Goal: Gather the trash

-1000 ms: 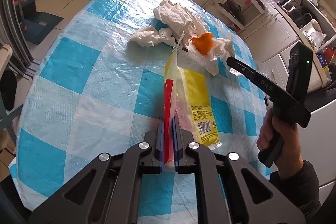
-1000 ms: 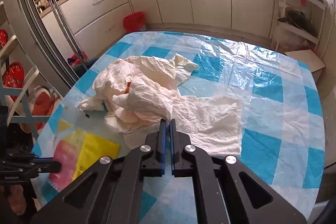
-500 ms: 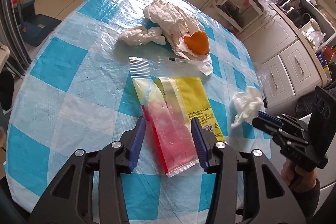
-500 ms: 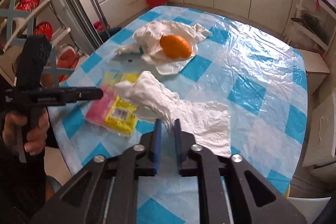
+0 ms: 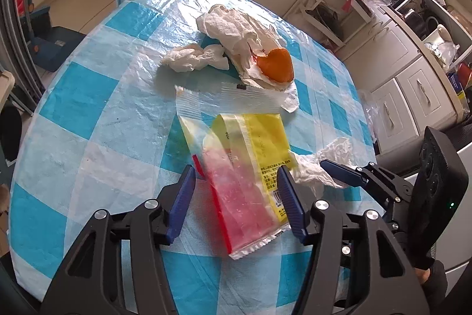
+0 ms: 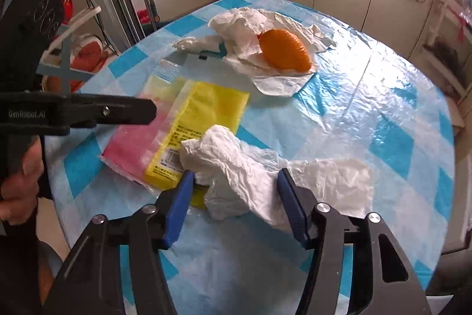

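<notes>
Left wrist view: a round counter (image 5: 88,96) with a blue and white checked cover fills most of the picture.
Counter trash: all of it sits in the middle and toward 3 o'clock.
Wrapper: the yellow and pink plastic wrapper (image 5: 244,164) lies flat, its near end between the fingers of the left gripper (image 5: 239,197). It looks thin, light and slippery. My guess is a pinch on the crimped near edge holds best.
Big paper pile: crumpled white paper (image 5: 233,28) at 12 o'clock from the wrapper, with an orange peel (image 5: 277,65) resting on it. The peel looks soft and could roll off if the paper tips.
Near tissue: a white tissue (image 6: 242,167) lies between the fingers of the right gripper (image 6: 236,197), touching the wrapper's corner. It is soft and very light, so a grab at the thick bunched part should work.
Small tissue: a little wad (image 5: 191,58) at 9 o'clock from the peel.
Left gripper: fingers apart and opening, pressing on nothing.
Right gripper: fingers apart and opening, not squeezing the tissue.
</notes>
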Demonstrator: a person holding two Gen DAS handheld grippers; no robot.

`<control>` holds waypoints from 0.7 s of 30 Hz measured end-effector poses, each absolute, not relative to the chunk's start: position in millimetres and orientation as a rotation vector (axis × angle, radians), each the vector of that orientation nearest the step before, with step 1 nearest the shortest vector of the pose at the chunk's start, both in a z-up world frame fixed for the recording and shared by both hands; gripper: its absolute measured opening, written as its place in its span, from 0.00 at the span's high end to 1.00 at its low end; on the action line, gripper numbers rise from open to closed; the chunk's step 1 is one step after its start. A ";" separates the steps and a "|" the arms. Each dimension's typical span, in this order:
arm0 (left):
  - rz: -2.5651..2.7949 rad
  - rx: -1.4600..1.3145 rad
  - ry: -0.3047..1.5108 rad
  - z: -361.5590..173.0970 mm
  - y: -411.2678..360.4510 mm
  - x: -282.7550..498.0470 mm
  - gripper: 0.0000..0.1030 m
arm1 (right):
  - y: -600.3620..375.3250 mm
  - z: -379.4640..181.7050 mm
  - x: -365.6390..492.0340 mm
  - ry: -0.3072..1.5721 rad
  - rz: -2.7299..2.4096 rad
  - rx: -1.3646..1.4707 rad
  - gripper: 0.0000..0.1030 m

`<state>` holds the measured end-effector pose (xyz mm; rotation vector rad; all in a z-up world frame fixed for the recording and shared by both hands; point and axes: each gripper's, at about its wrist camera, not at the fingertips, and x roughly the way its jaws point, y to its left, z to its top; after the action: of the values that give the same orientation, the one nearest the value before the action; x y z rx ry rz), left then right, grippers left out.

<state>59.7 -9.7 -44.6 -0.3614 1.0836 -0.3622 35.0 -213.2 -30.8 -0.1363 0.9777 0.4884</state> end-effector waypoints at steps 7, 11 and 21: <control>-0.377 -0.316 1.078 -43.4 -23.1 60.4 0.46 | -192.2 -30.1 28.5 0.953 0.625 -0.073 0.69; -0.365 -0.294 1.095 -47.1 -24.3 59.4 0.83 | -187.9 -30.4 24.8 0.948 0.635 -0.092 0.73; -0.327 -0.233 0.968 -16.5 -16.6 44.1 0.98 | -224.4 -13.2 11.7 0.930 0.568 -0.060 0.89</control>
<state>44.1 -16.6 -16.5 -0.2330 0.9678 -0.3272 11.7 -224.4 -13.2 -0.0598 0.9295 0.5682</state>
